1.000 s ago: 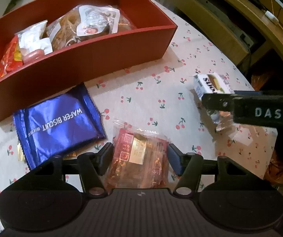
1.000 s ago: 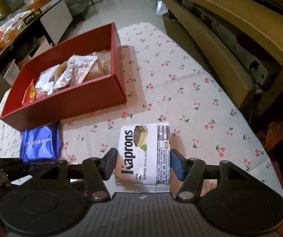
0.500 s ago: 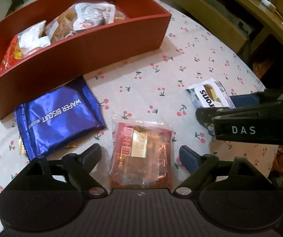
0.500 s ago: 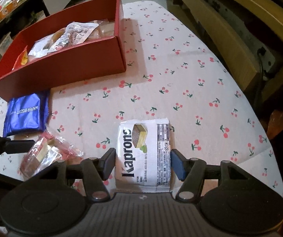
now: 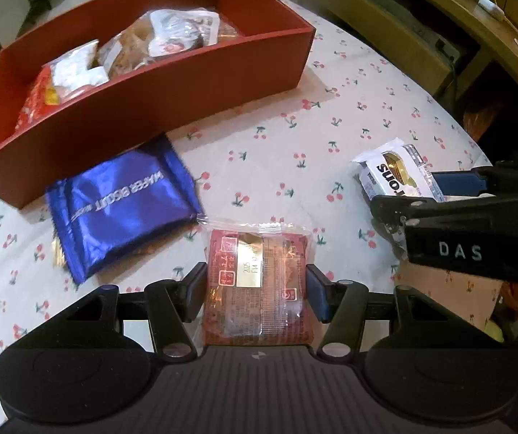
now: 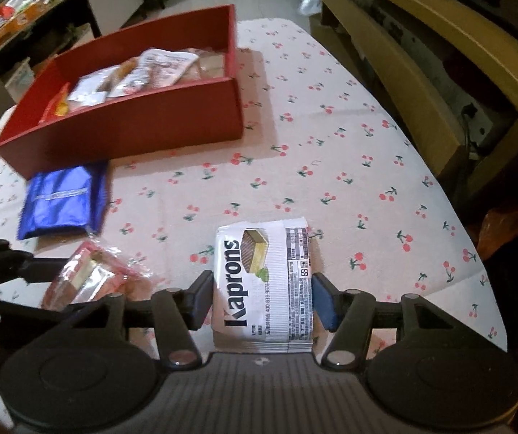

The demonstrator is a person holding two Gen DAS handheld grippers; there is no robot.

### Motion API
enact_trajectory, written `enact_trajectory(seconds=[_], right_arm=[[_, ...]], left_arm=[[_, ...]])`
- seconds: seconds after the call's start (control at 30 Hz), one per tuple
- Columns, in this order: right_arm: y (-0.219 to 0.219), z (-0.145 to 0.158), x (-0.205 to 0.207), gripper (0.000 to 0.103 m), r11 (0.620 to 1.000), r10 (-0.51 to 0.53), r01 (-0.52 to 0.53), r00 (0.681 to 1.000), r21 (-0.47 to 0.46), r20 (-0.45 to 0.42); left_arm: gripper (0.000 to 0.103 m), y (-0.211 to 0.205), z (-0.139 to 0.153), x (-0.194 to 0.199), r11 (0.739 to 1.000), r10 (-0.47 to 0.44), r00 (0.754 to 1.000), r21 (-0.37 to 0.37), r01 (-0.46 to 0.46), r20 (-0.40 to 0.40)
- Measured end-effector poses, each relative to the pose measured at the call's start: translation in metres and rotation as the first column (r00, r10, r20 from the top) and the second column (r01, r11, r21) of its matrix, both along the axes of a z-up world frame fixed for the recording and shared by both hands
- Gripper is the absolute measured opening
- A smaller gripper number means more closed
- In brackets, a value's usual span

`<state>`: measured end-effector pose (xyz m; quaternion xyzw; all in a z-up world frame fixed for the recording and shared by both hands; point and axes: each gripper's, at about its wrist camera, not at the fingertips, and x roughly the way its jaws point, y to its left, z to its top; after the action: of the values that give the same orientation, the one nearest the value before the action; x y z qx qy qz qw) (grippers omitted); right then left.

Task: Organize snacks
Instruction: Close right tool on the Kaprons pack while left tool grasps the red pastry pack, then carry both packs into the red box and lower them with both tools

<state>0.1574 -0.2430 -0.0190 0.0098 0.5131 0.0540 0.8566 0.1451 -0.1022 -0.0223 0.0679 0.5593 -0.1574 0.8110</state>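
The left tool was closing on the red packet — both pads touched its sides as it lay on the cherry-print worktop. The right tool was closing too, its pads against the Kaprons pack. A blue wafer pack lay just beside the red box, which held other snacks.
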Motion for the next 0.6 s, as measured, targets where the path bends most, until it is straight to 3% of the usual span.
enact_trajectory(seconds=[0.3, 0.6], right_arm=[[0.025, 0.023, -0.020, 0.073, 0.998, 0.047, -0.050, 0.997, 0.040, 0.066], [0.037, 0.047, 0.001, 0.073, 0.994, 0.004, -0.020, 0.989, 0.104, 0.149]], left_arm=[[0.064, 0.028, 0.029, -0.018, 0.996, 0.088, 0.996, -0.012, -0.087, 0.033], [0.064, 0.039, 0.055, 0.009, 0.996, 0.090, 0.991, -0.019, -0.089, 0.095]])
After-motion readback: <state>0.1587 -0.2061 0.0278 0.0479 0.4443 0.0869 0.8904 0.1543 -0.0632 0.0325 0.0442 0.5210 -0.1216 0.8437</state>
